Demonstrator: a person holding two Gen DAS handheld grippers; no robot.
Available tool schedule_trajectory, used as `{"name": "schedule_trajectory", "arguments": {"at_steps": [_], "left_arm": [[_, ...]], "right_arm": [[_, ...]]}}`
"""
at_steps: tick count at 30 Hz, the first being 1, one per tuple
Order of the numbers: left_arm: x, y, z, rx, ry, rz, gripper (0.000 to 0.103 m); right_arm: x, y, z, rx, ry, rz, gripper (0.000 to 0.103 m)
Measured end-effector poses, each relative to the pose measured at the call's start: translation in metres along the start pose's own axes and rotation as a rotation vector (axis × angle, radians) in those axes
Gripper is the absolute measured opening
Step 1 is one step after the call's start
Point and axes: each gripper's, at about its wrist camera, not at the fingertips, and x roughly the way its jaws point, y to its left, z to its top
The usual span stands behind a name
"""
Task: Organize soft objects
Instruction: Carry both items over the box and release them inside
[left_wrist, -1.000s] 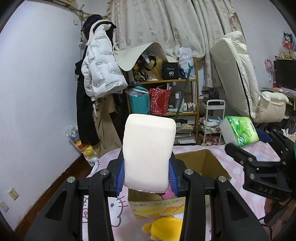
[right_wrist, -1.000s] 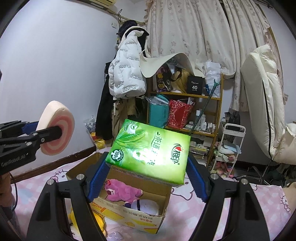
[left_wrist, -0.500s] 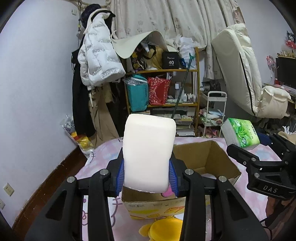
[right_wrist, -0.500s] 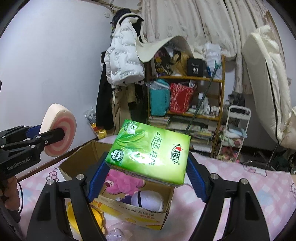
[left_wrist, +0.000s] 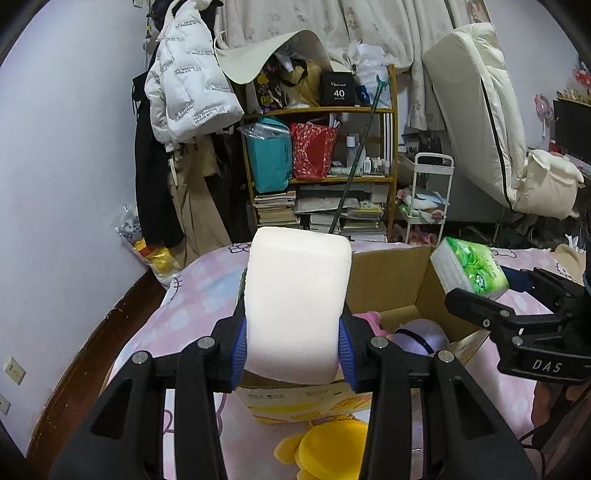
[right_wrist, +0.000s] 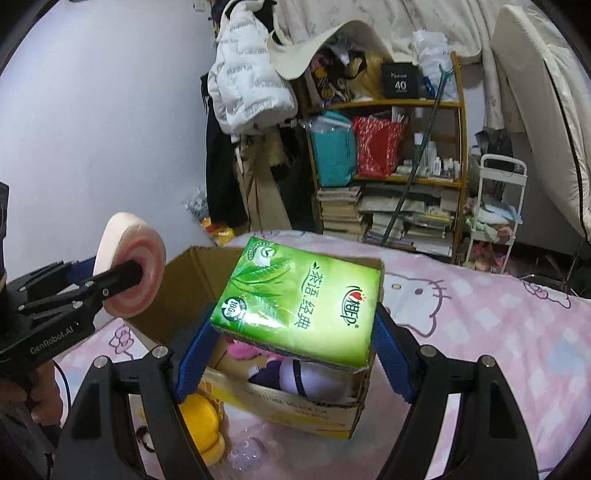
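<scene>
My left gripper (left_wrist: 293, 332) is shut on a pale pink roll-shaped cushion (left_wrist: 295, 306), held above the near left edge of an open cardboard box (left_wrist: 391, 273); it also shows in the right wrist view (right_wrist: 129, 269) with its pink swirl end. My right gripper (right_wrist: 291, 350) is shut on a green tissue pack (right_wrist: 299, 299), held over the box (right_wrist: 192, 291); the pack also shows in the left wrist view (left_wrist: 469, 267). In the box lie a pink plush (right_wrist: 243, 350) and a purple-white plush (right_wrist: 310, 380).
The box stands on a pink Hello Kitty bedsheet (right_wrist: 480, 317). A yellow plush (left_wrist: 332, 446) lies in front of the box. Beyond the bed are a cluttered bookshelf (left_wrist: 332, 177), hanging coats (left_wrist: 184, 92), a white cart (left_wrist: 428, 199) and a cream chair (left_wrist: 491, 129).
Both grippers have tilted down and moved closer over the box, keeping their loads. The tissue pack now sits lower over the box opening.
</scene>
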Motion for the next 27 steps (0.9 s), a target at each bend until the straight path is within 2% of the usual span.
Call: {"name": "schedule_trajectory", "arguments": {"at_steps": [11,14,16,21,23,25,27], "left_arm": [[0.013,-0.004,-0.008,0.007,0.060,0.004,0.047],[0.011,-0.003,-0.010,0.005,0.056,0.018,0.056],[0.009,-0.001,-0.010,-0.007,0.054,0.018,0.067],[0.004,0.007,-0.013,-0.044,0.067,0.026,0.070],[-0.001,0.007,-0.013,-0.042,0.066,0.033,0.073],[-0.006,0.007,-0.013,-0.037,0.060,0.046,0.081],[-0.013,0.007,-0.015,-0.035,0.057,0.055,0.083]], "right_arm": [[0.009,-0.009,-0.004,0.044,0.052,0.013,0.084],[0.008,-0.009,-0.003,0.037,0.055,0.003,0.084],[0.008,-0.007,-0.004,0.022,0.058,-0.005,0.084],[0.006,0.001,-0.005,-0.030,0.070,-0.034,0.086],[0.002,0.005,-0.004,-0.044,0.060,-0.036,0.092],[-0.006,0.009,-0.002,-0.053,0.038,-0.039,0.096],[-0.011,0.011,0.000,-0.061,0.029,-0.042,0.097]]}}
